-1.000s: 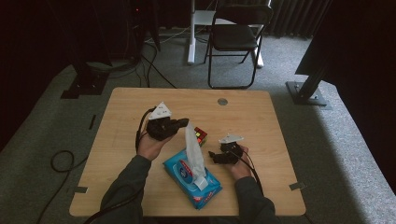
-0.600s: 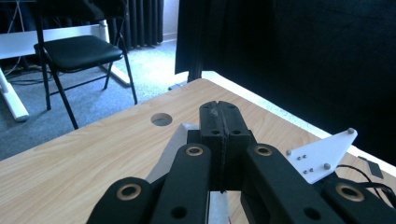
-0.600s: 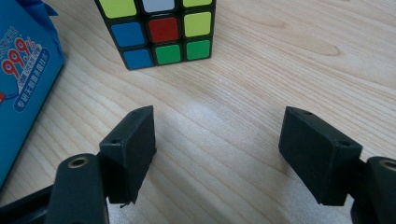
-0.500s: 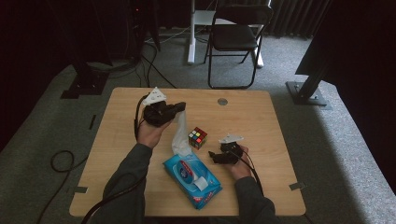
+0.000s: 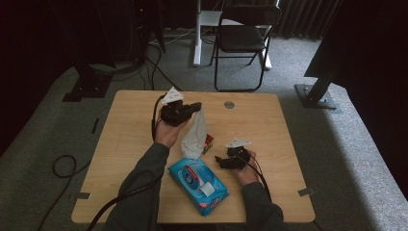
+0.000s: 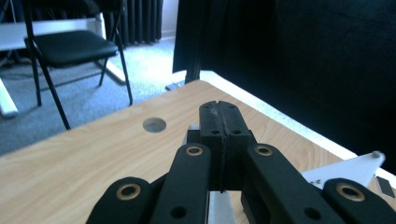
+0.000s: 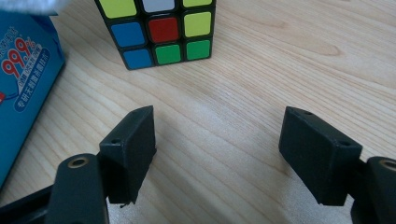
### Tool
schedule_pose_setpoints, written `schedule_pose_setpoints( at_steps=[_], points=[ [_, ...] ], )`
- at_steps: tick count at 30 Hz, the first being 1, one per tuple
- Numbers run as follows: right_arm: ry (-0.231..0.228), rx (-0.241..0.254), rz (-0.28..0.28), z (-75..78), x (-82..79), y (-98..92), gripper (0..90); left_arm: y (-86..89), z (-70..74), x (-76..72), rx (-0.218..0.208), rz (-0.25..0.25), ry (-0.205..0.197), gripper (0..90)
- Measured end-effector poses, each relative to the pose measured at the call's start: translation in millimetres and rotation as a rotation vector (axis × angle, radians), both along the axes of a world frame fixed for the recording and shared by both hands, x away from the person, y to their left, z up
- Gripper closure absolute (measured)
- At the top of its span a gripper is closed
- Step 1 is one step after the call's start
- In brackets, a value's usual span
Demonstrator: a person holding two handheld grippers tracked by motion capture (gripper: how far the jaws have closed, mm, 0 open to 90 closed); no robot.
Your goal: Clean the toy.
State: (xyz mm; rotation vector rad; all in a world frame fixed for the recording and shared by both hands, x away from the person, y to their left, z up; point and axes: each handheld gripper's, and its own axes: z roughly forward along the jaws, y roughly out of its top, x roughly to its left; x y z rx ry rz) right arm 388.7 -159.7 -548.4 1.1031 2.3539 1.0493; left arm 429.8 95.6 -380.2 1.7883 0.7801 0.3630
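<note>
A white wipe [image 5: 194, 134] was held pinched in the pressed-together left tongs [image 5: 196, 107], hanging clear above the surface [image 5: 125, 130] near the middle of the high view. It had been drawn fully out of the blue wipe pack [image 5: 198, 180], which lay flat at lower centre. The right tongs [image 7: 217, 154] were spread and empty, resting low just short of the colour cube [image 7: 156, 30]. Judged from this, pulling was done; wiping or setting down remained.
</note>
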Motion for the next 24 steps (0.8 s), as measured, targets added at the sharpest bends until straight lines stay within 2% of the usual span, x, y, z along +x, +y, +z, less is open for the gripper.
schedule_pose_setpoints(
  at_steps=[3,5,7,8,9,14,15,16,17,24],
  points=[
    [-0.001,0.001,0.0,-0.1,0.0,0.1,26.8,-4.3,-22.5,6.2,0.057,0.008,0.058,90.0],
    [-0.001,0.0,0.001,-0.1,0.1,0.0,26.8,-7.7,-40.1,8.4,0.096,-0.005,0.106,90.0],
    [-0.002,-0.001,0.001,-0.2,0.1,-0.1,26.8,-11.4,-55.8,8.4,0.147,-0.011,0.136,90.0],
    [-0.002,-0.001,0.001,-0.2,0.1,-0.1,26.8,-11.4,-55.8,8.4,0.147,-0.011,0.136,89.9],
    [-0.002,-0.001,0.001,-0.2,0.1,-0.1,26.8,-14.5,-68.4,7.4,0.177,-0.019,0.164,89.9],
    [-0.002,-0.001,0.0,-0.1,0.1,-0.1,26.8,-24.5,-89.2,3.2,0.298,-0.043,0.194,85.6],
    [-0.002,-0.001,0.0,-0.1,0.1,-0.1,26.8,-24.5,-89.2,3.2,0.298,-0.043,0.194,84.2],
    [-0.003,-0.003,0.003,-0.1,0.1,-0.2,26.7,-30.0,-97.9,1.4,0.349,-0.058,0.2,80.7],
    [-0.002,-0.003,0.003,-0.1,0.1,-0.2,26.4,-31.6,-99.9,0.7,0.365,-0.064,0.197,78.3],
    [-0.001,-0.004,0.007,-0.1,0.3,0.3,25.5,-34.0,-102.9,1.2,0.371,-0.067,0.192,70.6]
  ],
)
